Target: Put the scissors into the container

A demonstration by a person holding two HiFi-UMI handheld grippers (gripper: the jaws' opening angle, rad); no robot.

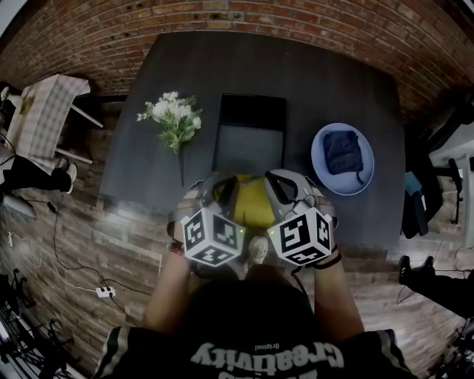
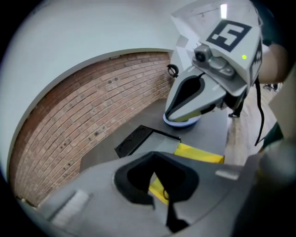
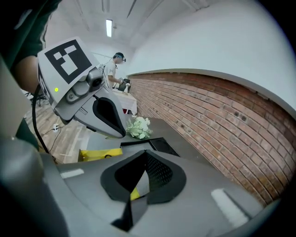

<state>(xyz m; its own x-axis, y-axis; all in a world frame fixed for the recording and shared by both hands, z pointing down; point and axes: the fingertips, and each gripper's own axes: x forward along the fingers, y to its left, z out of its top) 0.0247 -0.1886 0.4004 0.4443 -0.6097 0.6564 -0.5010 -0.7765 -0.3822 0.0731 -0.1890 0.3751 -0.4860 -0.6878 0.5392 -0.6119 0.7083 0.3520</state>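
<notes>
Bottom centre of the head view: the left gripper (image 1: 222,185) and right gripper (image 1: 285,183) are side by side, raised above the near edge of the dark worktop (image 1: 326,89). Each gripper view shows its fingers clenched together with nothing between them.

Directly below and between them a flat yellow item (image 1: 253,203) lies on the worktop. A small dark loop (image 2: 165,193) rests on it; whether this is the scissors' handle cannot be told, and the scissors are not otherwise made out.

Just beyond, at frame centre, lies the container (image 1: 250,141), a dark rectangular tray.

Left of it is a bunch of white flowers (image 1: 174,117). To the right, a pale blue plate (image 1: 320,166) carries a dark pouch (image 1: 342,152).

A brick wall (image 1: 222,15) backs the worktop.
</notes>
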